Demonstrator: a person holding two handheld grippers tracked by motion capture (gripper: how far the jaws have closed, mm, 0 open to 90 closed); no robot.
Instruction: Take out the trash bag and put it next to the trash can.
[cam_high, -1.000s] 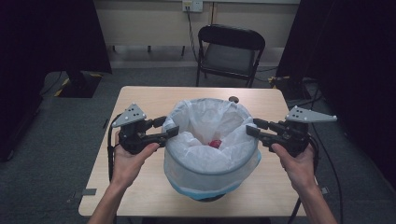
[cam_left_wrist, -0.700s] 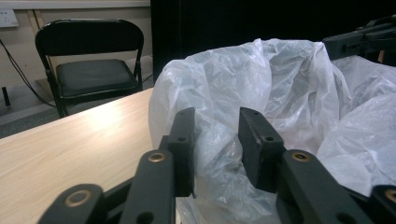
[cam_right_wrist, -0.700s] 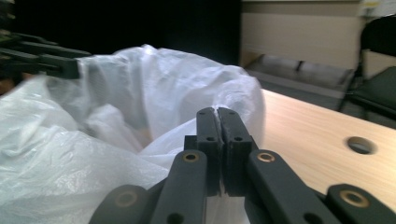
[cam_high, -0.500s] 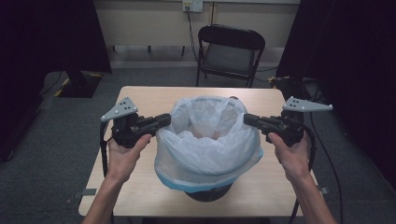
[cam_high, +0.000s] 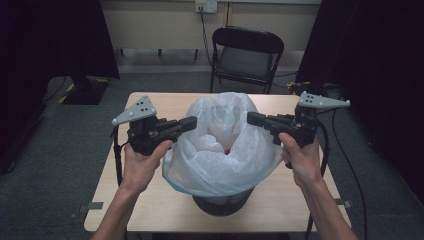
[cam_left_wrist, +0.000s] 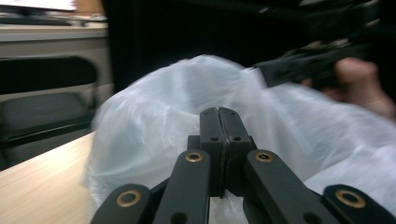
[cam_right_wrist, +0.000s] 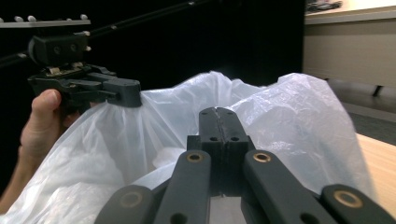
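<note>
**Operator:** Confirm the state of both claws and the position of the liner.

**Supervisor:** Your left claw (cam_high: 189, 122) and right claw (cam_high: 254, 119) are both fully closed, each pinching the rim of the white plastic bin liner (cam_high: 220, 150) on opposite sides. In the left gripper view the jaws meet flat with the film caught between them; the right gripper view shows the same.

**Operator:** What has changed?

**Supervisor:** A second ago the jaws stood partly open at the rim and the liner lay folded over the dark waste bin (cam_high: 222, 204). You have since closed on it, and the rim is now off the bin, drawn upward into a tall bunched shape. The bin remains on the tabletop (cam_high: 150, 200), near your edge, with the liner's lower part inside it. A small red item (cam_high: 227, 150) lies in the liner.

**Operator:** Meaning for the work?

**Supervisor:** The liner appears to be freed from the rim. Judged from this, extraction has begun; lifting evenly should keep the contents from spilling.
</note>
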